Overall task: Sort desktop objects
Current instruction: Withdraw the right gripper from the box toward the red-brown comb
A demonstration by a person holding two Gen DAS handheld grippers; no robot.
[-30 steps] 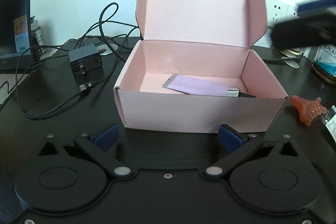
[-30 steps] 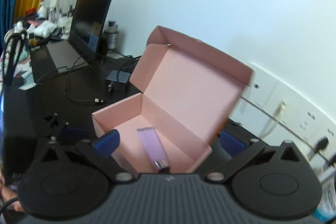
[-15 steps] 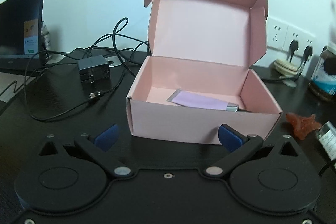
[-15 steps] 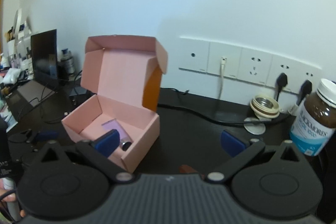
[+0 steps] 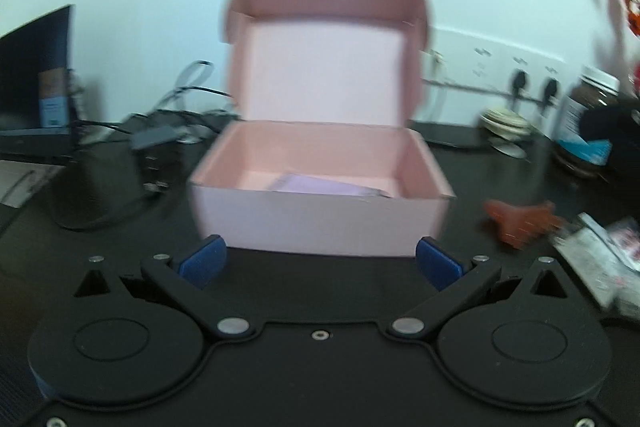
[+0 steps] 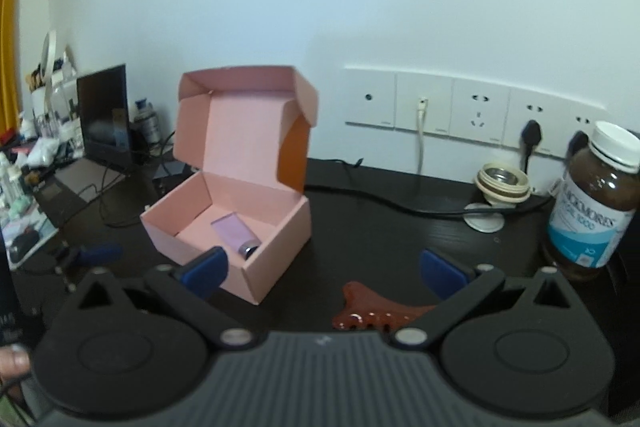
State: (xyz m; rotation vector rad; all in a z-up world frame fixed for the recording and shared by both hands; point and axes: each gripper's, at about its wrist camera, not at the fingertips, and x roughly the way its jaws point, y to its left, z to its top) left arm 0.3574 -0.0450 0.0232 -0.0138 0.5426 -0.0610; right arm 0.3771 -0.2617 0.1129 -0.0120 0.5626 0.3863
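An open pink box [image 5: 320, 223] [image 6: 276, 251] stands on the black desk with its lid up. A lilac tube [image 5: 320, 185] [image 6: 236, 233] lies inside it. A red-brown comb-like piece [image 5: 520, 223] [image 6: 376, 311] lies on the desk right of the box. My left gripper [image 5: 320, 261] is open and empty, just in front of the box. My right gripper [image 6: 322, 271] is open and empty, above the desk, with the red-brown piece just below and between its fingers.
A brown supplement bottle [image 6: 596, 195] [image 5: 584, 123] stands at the right. A small round jar [image 6: 502, 183] and wall sockets [image 6: 476, 115] are behind. A charger with cables [image 5: 152, 139] and a laptop [image 6: 104, 119] are left of the box. A foil packet [image 5: 600, 263] lies far right.
The left gripper has pulled back from the box, which looks smaller. The right gripper has swung right and down toward the red-brown piece; both stay open.
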